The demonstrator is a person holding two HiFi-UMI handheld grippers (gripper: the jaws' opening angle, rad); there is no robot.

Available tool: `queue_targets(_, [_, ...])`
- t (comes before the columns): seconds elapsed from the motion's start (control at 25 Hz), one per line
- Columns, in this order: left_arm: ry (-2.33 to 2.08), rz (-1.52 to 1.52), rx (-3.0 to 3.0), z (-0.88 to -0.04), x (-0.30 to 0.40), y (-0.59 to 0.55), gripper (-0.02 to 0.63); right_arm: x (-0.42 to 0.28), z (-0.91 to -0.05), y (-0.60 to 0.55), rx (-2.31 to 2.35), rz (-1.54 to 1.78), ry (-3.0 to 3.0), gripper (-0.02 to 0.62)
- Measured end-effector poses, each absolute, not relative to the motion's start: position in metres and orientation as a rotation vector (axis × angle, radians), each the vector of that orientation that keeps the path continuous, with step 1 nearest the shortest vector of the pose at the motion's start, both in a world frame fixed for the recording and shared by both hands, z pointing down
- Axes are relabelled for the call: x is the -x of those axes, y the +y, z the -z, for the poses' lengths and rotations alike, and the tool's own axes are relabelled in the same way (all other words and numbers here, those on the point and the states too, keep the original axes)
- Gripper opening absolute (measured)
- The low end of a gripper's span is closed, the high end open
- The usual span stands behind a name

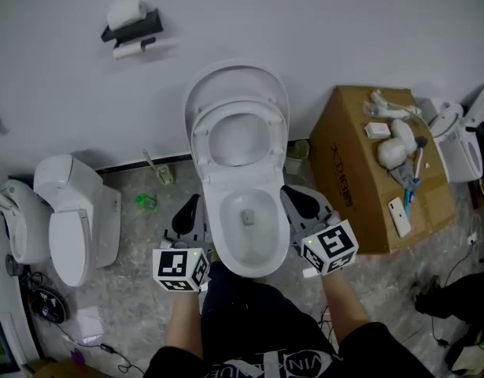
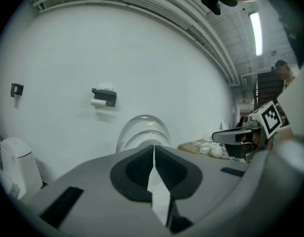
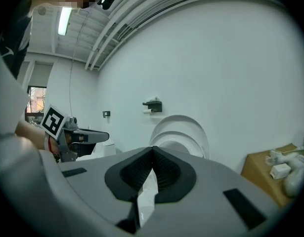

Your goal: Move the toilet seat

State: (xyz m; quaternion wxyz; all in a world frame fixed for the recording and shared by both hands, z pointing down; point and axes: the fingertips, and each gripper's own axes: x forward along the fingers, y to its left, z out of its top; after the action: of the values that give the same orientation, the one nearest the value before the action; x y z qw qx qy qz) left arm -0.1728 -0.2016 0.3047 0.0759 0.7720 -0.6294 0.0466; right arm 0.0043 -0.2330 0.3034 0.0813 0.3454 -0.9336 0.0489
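The white toilet bowl stands in the middle of the head view, below me. Its seat ring and lid are both tipped up against the wall. My left gripper hangs beside the bowl's left flank, shut, with nothing between its pads. My right gripper hangs by the bowl's right flank, also shut and empty. In the left gripper view the jaws meet in a thin line, with the raised lid beyond. The right gripper view shows its closed jaws and the lid.
A second toilet stands on the left. A cardboard box with small white items on top sits close to the right. A paper holder hangs on the wall. A green brush lies on the floor by the wall.
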Motion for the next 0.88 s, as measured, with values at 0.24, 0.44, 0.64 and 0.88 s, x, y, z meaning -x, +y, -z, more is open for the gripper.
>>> queue_targets(0.24, [-1.890, -0.141, -2.322, -0.303, 0.161, -0.176, 0.014, -0.009, -0.302, -0.205, -1.006, -0.108, -2.792, 0.009])
queue_targets(0.44, [-1.910, -0.151, -2.326, -0.301, 0.162, -0.158, 0.011, -0.006, -0.299, -0.189, -1.004, -0.084, -2.804, 0.009])
queue_targets(0.64, [-1.919, -0.156, -2.322, -0.299, 0.163, -0.136, 0.011, -0.008, -0.300, -0.166, -1.032, -0.100, -2.799, 0.009])
queue_targets(0.88, [-1.920, -0.154, -2.316, -0.299, 0.162, -0.102, 0.011, -0.012, -0.301, -0.131, -1.067, -0.135, -2.792, 0.009])
